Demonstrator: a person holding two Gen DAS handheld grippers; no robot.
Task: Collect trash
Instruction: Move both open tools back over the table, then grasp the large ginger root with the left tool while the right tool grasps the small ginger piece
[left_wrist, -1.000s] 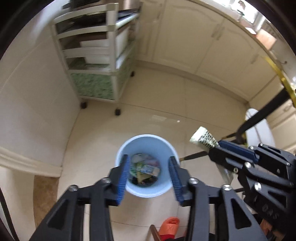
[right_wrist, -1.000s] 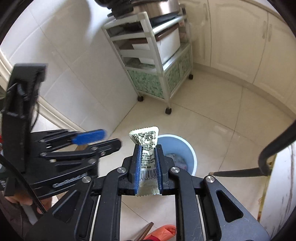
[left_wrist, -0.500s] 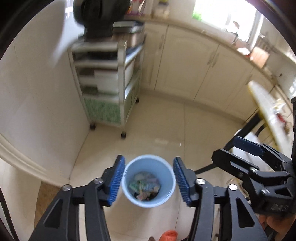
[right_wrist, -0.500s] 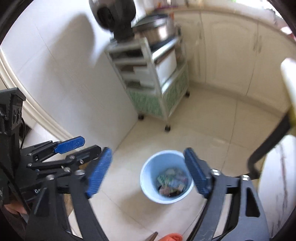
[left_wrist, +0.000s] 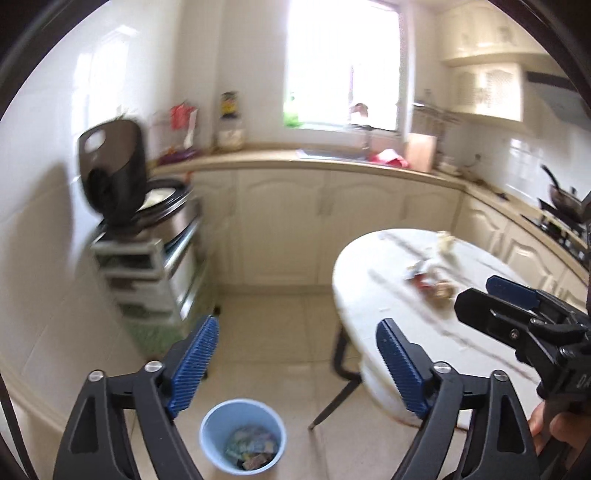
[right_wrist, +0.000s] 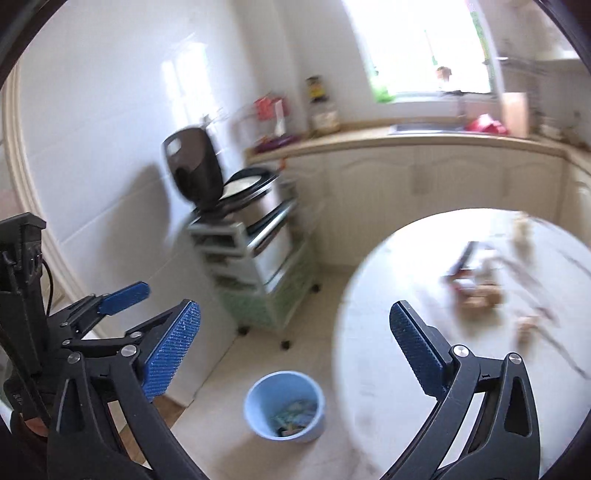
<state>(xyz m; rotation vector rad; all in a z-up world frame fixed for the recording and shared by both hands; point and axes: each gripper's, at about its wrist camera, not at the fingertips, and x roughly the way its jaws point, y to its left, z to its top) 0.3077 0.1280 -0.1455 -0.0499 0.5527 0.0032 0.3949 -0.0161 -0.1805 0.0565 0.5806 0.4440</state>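
Observation:
A light blue trash bin (left_wrist: 242, 439) stands on the tiled floor, holding several wrappers; it also shows in the right wrist view (right_wrist: 284, 406). A round white table (left_wrist: 373, 295) carries a blurred pile of wrappers and scraps (left_wrist: 430, 280), which shows in the right wrist view too (right_wrist: 476, 291). My left gripper (left_wrist: 295, 369) is open and empty, raised above the bin and left of the table. My right gripper (right_wrist: 295, 354) is open and empty, over the table's left edge (right_wrist: 343, 332).
A shelf cart (left_wrist: 155, 273) with an open-lidded rice cooker (left_wrist: 122, 184) stands against the white tiled wall at left. Cream cabinets and a counter (left_wrist: 332, 162) run along the back under a bright window. A stove with a wok (left_wrist: 565, 203) is at far right.
My right gripper opened and the green wrapper it held is gone from its jaws. Both grippers tilted up from the bin toward the table and counter.

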